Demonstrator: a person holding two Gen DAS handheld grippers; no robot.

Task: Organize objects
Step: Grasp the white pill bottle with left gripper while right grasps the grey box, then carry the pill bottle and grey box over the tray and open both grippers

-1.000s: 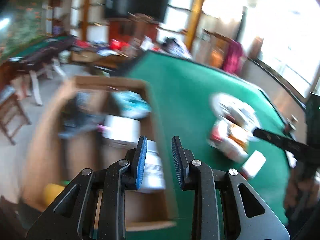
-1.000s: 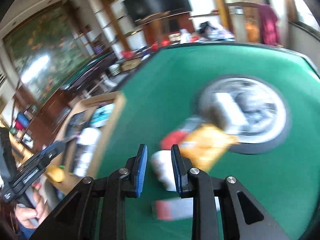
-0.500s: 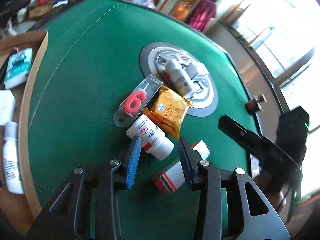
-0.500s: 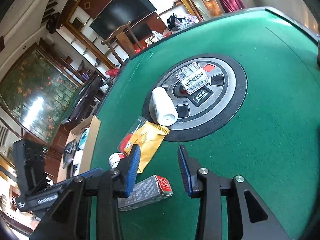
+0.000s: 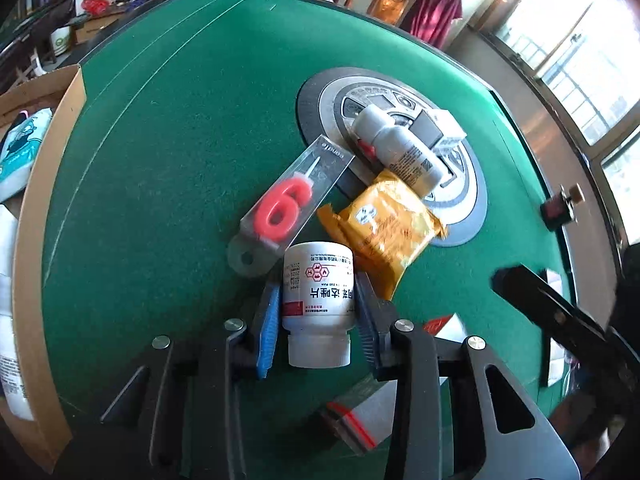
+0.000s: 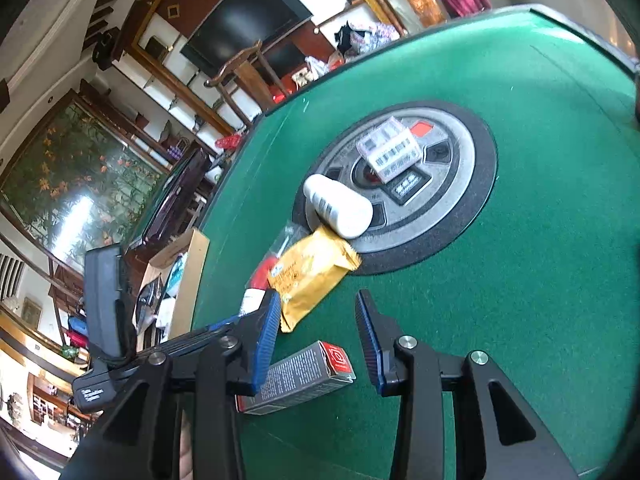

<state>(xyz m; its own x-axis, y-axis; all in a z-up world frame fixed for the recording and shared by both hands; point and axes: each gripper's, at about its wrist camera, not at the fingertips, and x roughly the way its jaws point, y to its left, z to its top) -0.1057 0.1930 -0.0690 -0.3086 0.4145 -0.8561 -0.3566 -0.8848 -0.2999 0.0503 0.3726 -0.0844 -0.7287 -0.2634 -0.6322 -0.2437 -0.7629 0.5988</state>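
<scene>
the left gripper (image 5: 318, 312) is closing on the round white plastic pill bottle (image 5: 319, 300) lying on the green felt surface (image 5: 160, 160), and it could roll and slip out.

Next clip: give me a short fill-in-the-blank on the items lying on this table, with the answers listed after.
1. The table is covered in ___ felt.
2. The plain white bottle lies on its ___, partly over the round panel in the tabletop.
3. In the right wrist view, the red-ended carton lies ___ to the camera than the yellow sachet.

Answers: green; side; nearer
</scene>
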